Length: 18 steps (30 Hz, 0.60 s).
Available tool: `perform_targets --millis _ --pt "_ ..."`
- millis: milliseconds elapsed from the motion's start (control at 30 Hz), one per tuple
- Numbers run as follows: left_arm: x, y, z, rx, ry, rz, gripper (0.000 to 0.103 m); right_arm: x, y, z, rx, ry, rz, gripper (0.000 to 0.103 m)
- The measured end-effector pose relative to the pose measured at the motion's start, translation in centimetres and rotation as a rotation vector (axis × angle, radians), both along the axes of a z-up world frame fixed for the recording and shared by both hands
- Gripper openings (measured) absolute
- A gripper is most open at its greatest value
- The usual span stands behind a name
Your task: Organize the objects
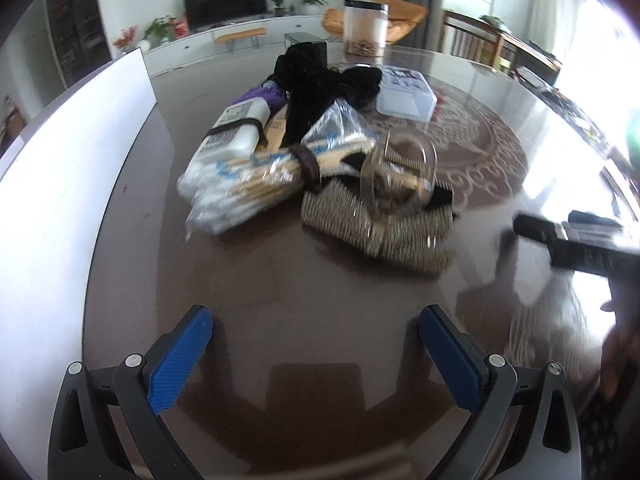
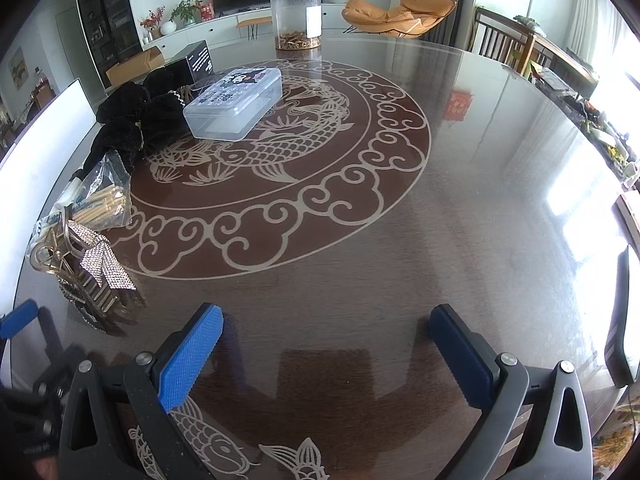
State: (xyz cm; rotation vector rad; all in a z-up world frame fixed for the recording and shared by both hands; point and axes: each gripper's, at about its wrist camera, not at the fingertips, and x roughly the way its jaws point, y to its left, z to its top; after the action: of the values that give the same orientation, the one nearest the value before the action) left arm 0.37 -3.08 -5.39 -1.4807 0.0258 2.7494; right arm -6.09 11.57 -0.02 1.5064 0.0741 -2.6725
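A pile of small objects lies on the round dark table (image 1: 280,300): a rhinestone hair clip (image 1: 380,224), a bag of cotton swabs (image 1: 248,176), a black velvet scrunchie (image 1: 316,80) and a clear plastic box (image 1: 406,94). My left gripper (image 1: 316,352) is open and empty, just short of the hair clip. My right gripper (image 2: 326,354) is open and empty over bare table, right of the pile. The right wrist view shows the clip (image 2: 96,268), swabs (image 2: 96,200), scrunchie (image 2: 136,120) and box (image 2: 234,106) at its left.
A tall clear jar (image 2: 296,18) stands at the table's far edge, a black box (image 2: 196,62) behind the pile. A white board (image 1: 72,152) lines the left side. A phone (image 2: 622,316) lies at the right edge. Chairs stand beyond the table.
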Motion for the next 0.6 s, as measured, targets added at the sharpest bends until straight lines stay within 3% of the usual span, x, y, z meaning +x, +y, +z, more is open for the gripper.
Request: perform_targets --millis 233,467,600 --pt "1.6 -2.3 -0.1 0.001 -0.009 0.022 0.103 -0.1 0.0 0.1 0.004 0.005 -0.004 0.103" --pt "0.3 -2.4 -0.1 0.002 -0.007 0.105 0.103 0.0 0.0 0.1 0.004 0.005 -0.004 0.103" --pt "0.5 -2.5 -0.1 0.003 0.005 0.097 0.103 0.0 0.0 0.1 0.004 0.006 -0.004 0.103"
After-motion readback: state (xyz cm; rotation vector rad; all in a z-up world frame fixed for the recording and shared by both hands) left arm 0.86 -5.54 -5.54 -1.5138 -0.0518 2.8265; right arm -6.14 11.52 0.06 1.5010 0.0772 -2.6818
